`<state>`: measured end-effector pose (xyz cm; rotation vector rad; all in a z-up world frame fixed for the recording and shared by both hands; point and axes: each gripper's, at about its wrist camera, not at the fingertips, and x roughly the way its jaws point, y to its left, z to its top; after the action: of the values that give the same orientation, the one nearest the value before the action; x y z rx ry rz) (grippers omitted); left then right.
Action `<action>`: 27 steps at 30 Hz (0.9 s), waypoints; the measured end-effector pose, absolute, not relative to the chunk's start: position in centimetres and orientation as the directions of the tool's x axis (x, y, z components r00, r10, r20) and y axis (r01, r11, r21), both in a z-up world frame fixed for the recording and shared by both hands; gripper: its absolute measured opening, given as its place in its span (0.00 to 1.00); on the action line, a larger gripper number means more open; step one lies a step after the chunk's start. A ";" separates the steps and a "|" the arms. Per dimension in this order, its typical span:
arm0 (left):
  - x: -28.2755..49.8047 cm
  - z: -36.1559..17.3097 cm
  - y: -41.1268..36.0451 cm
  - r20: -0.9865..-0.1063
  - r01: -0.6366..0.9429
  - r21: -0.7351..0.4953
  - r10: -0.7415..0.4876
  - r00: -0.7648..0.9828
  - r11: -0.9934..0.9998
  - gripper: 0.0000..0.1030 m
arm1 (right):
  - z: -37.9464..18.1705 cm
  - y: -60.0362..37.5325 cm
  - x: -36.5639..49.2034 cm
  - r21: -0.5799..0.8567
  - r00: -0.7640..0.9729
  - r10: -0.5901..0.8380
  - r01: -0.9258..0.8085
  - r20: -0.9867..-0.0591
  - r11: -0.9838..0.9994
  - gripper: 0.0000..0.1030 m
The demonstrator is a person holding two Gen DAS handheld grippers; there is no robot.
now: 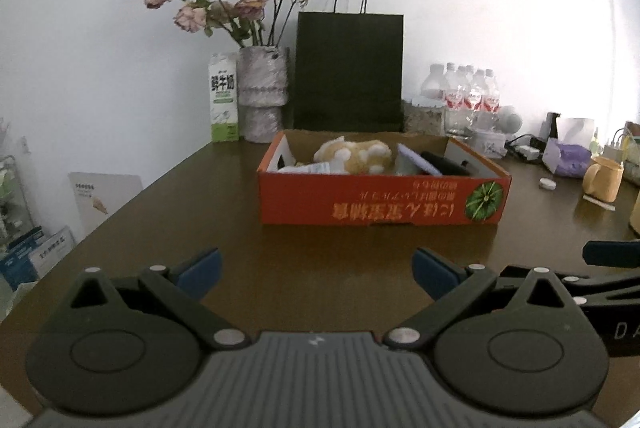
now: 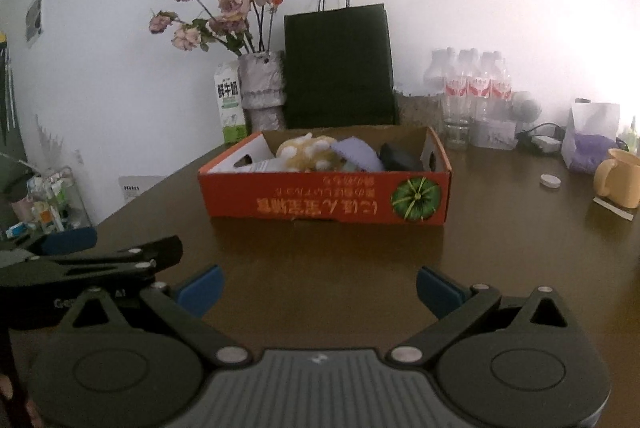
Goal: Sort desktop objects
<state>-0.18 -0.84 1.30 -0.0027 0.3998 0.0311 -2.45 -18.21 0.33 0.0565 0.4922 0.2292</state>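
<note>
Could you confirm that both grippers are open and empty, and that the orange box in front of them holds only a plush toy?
Not quite: the orange box holds more than the plush toy. The right wrist view also shows a purple item and a dark object inside. The left gripper and right gripper are indeed open and empty.

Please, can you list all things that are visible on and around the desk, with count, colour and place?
cardboard box: one, orange-red, desk centre
plush toy: one, tan and white, inside box
purple item: one, inside box
black item: one, inside box
paper bag: one, dark, behind box
vase of dried roses: one, grey, back left
milk carton: one, white-green, beside vase
water bottles: several, clear, back right
mug: one, yellow, right
left gripper: open, empty
right gripper: open, empty
</note>
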 end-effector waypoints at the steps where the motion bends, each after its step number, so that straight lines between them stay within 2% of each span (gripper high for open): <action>1: -0.4 1.1 -0.9 -0.394 -0.034 0.005 0.033 0.919 0.999 1.00 | 0.2 -18.1 -2.6 0.108 0.855 0.231 -0.204 -0.465 0.973 1.00; 27: -0.8 1.0 -0.8 -0.412 -0.039 0.021 0.045 0.910 0.999 1.00 | 0.0 -18.1 -3.2 0.113 0.846 0.230 -0.200 -0.481 0.973 1.00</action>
<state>-0.82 -0.82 0.97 0.0125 0.4255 0.0433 -3.23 -18.05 -0.05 0.0589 0.5143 0.2266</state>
